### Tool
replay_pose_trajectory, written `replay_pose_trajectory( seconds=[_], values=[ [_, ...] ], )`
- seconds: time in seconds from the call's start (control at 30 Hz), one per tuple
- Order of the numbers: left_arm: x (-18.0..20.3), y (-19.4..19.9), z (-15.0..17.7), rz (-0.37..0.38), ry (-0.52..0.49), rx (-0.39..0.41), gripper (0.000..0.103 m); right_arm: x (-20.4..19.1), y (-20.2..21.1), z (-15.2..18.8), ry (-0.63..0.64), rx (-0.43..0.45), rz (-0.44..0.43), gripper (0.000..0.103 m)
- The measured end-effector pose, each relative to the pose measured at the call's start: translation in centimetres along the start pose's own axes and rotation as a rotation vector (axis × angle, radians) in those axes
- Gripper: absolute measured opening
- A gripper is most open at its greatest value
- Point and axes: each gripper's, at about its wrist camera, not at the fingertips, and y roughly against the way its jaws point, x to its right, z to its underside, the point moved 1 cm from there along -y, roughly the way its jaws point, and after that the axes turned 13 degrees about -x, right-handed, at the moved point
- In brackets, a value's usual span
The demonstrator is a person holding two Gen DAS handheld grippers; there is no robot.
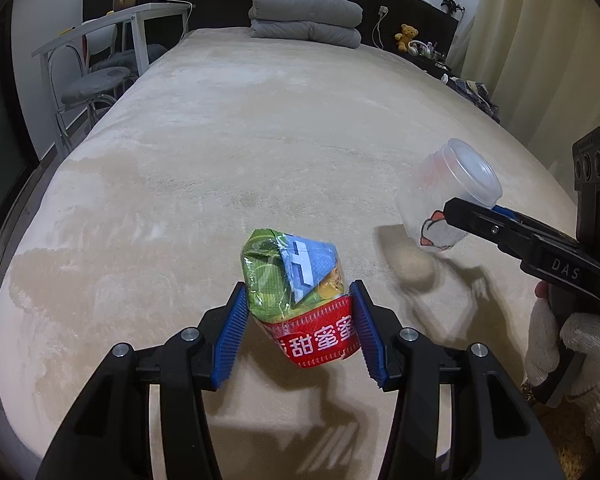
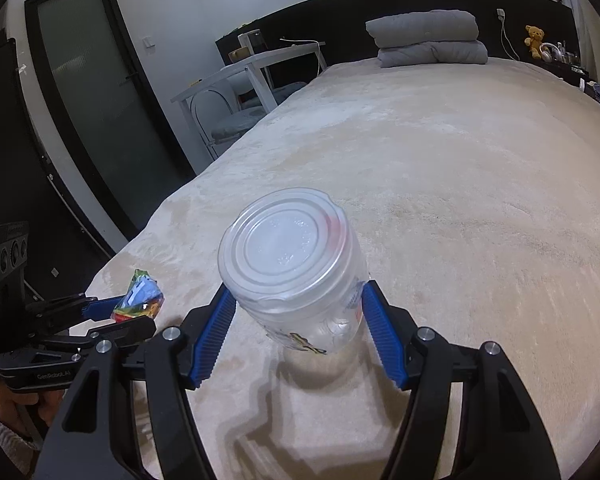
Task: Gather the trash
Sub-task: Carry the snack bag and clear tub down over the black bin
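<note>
1. your left gripper [image 1: 300, 320] is tilted downward over the near end of the bed [image 1: 260, 140], its blue pads [image 1: 232, 336] pressed on either side of a crumpled snack wrapper [image 1: 296, 280], red at the bottom, green and blue on top.
2. the wrapper is held clear of the cover; its shadow falls on the cover below, near the bed's near edge.
3. your right gripper [image 2: 298, 320] also points down at a slant, jaws about half way apart, the blue pads [image 2: 216, 336] clamped on the sides of a clear plastic jar [image 2: 296, 268].
4. the jar leans with its lid toward the camera and hangs above the cover, shadow under it.
5. from the left wrist view, your right hand [image 1: 576, 344], in a white knit glove, grips the handle at the right edge, and the jar [image 1: 448, 196] sits to the right of the wrapper, apart from it.
6. from the right wrist view, the left gripper [image 2: 120, 312] holds the wrapper [image 2: 140, 296] at the bed's left near corner.
</note>
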Motion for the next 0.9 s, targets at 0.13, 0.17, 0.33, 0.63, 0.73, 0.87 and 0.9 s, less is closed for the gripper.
replay_pose_trajectory(
  seconds=[0.13, 0.17, 0.33, 0.63, 0.73, 0.87, 0.9],
  values=[
    [0.9, 1.0, 0.9, -0.006, -0.017, 0.032, 0.050, -0.2, 2.0, 1.5, -0.012, 0.024, -0.017, 0.065],
    [1.1, 1.3, 1.2, -0.001, -0.020, 0.040, 0.050, -0.3, 2.5, 1.9, -0.012, 0.027, -0.021, 0.065],
    [1.8, 2.5, 3.2, 0.017, -0.031, 0.069, 0.050, -0.5, 4.7, 4.5, -0.016, 0.036, -0.032, 0.065],
    [2.6, 3.4, 7.7, 0.040, -0.004, 0.061, 0.050, -1.6, 8.2, 9.2, -0.024, 0.042, -0.057, 0.065],
    [3.2, 3.7, 9.0, 0.047, -0.005, 0.060, 0.050, -2.1, 9.1, 10.4, -0.020, 0.045, -0.063, 0.065],
    [3.9, 4.2, 10.6, 0.061, -0.013, 0.065, 0.050, -2.6, 10.1, 12.1, -0.022, 0.047, -0.069, 0.065],
    [4.1, 4.2, 10.9, 0.065, -0.014, 0.064, 0.050, -2.7, 10.4, 12.6, -0.027, 0.046, -0.074, 0.065]
  ],
)
